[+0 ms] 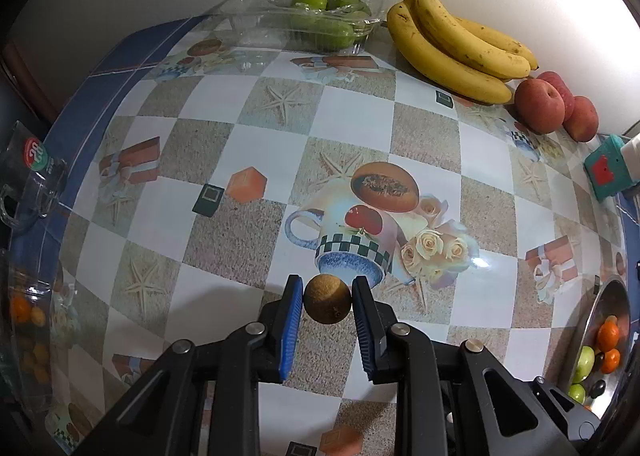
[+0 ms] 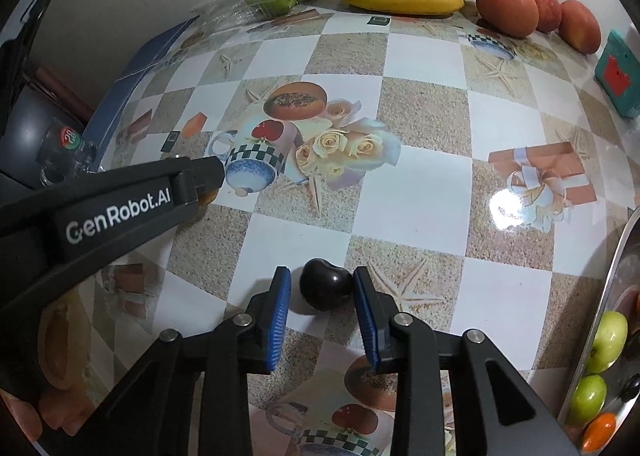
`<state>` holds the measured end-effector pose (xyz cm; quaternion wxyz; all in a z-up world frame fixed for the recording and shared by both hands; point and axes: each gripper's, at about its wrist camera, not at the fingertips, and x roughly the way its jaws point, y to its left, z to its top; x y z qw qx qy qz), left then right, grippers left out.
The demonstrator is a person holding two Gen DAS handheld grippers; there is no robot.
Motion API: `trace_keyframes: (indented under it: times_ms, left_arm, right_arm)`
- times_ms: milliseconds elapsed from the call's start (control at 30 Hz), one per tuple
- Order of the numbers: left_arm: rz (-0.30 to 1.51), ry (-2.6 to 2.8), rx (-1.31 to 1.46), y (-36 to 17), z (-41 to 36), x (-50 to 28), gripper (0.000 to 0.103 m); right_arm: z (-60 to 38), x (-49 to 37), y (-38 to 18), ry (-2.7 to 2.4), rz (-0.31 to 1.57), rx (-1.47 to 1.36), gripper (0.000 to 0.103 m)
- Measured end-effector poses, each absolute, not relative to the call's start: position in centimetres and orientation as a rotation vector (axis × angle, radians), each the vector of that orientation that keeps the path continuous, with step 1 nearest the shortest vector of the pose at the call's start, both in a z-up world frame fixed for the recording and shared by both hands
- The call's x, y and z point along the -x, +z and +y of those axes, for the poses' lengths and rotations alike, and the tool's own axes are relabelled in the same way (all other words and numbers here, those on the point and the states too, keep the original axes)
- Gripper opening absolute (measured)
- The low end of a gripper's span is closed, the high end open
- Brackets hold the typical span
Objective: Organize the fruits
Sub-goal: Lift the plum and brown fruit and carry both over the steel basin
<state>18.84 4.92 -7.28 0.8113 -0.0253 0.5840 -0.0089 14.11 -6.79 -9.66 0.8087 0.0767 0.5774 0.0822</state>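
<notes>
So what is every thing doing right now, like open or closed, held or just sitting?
Left claw: shut on the brown round fruit.
Right claw: holds the dark fruit; the right pad touches it, a small gap shows at the left pad.
Clear plastic box: lid open, green fruits inside.
Bananas: lying on the table.
Red apples: sitting together beside the bananas.
Metal bowl: holding mixed fruits.
</notes>
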Motion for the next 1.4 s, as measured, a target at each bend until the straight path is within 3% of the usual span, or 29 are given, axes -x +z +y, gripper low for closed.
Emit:
trace_keyframes:
  times_ms: [867,1400]
  left_arm:
    - [1.190,-0.066,-0.009,-4.7,1.9,-17.5,0.027]
    - [1.078,-0.162,-0.071,-0.2,-3.0,-14.3,0.027]
  right_arm:
    - [-9.9,-11.6,-5.7,0.138,1.167,-0.253,0.027]
    - [-17.7,-7.7,-2.5,-0.043,1.096,-0.350,0.027]
